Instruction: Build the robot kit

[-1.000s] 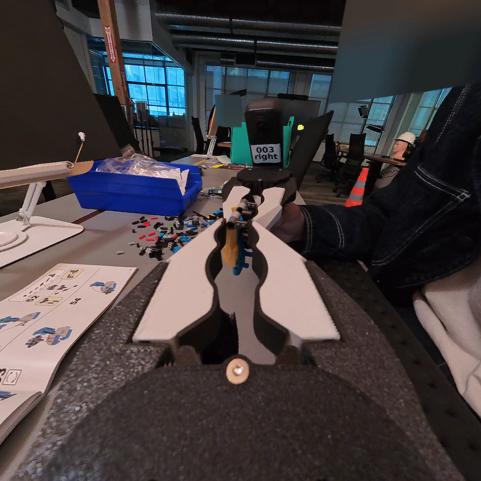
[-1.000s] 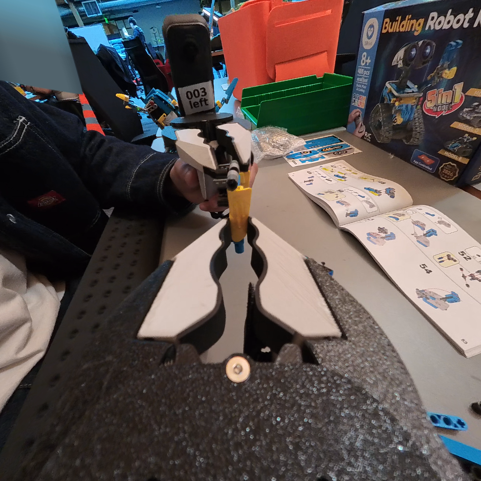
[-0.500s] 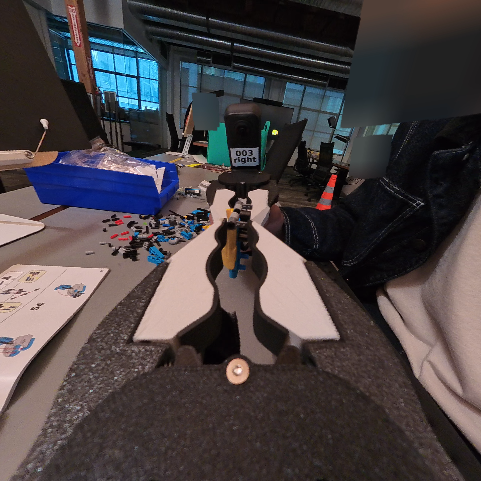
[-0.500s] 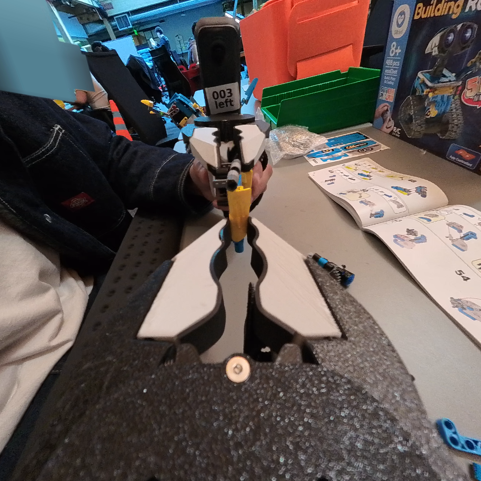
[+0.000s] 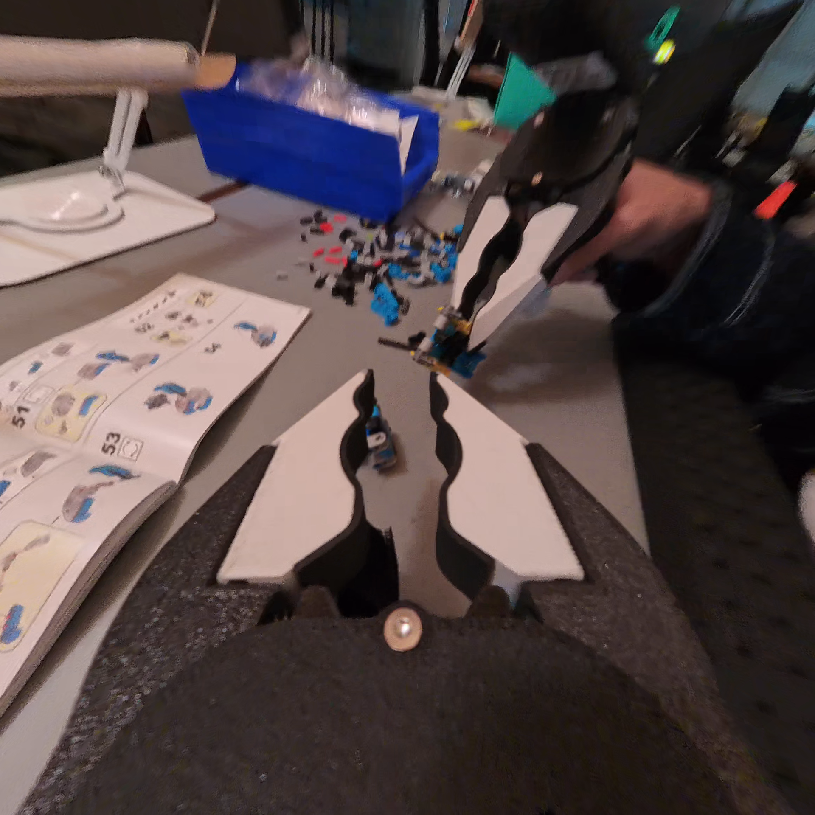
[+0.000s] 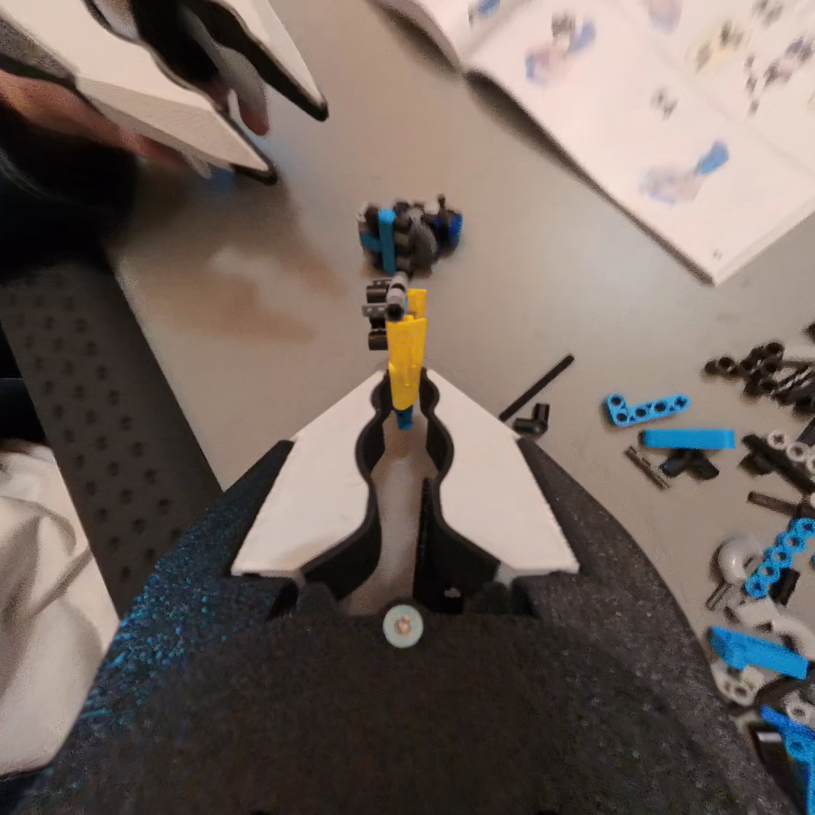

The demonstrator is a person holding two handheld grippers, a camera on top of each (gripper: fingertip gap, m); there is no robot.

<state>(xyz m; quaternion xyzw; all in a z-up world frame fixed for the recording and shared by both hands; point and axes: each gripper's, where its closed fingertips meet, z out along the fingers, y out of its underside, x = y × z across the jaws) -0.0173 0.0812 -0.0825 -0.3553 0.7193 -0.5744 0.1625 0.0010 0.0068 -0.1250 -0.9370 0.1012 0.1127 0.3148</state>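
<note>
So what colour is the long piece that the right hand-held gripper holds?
Yellow piece, with a blue tip below; clearest in the right wrist view.

Grey table (image 5: pixel 273 260) bears loose bricks (image 5: pixel 383 264), booklet (image 5: pixel 110 397), blue bin (image 5: pixel 308 150).

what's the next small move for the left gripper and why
Probably lower the left gripper and close it on the small blue and black assembly. It is open and empty, and that assembly lies on the grey table between its fingers. The right gripper already clamps the yellow piece.
</note>
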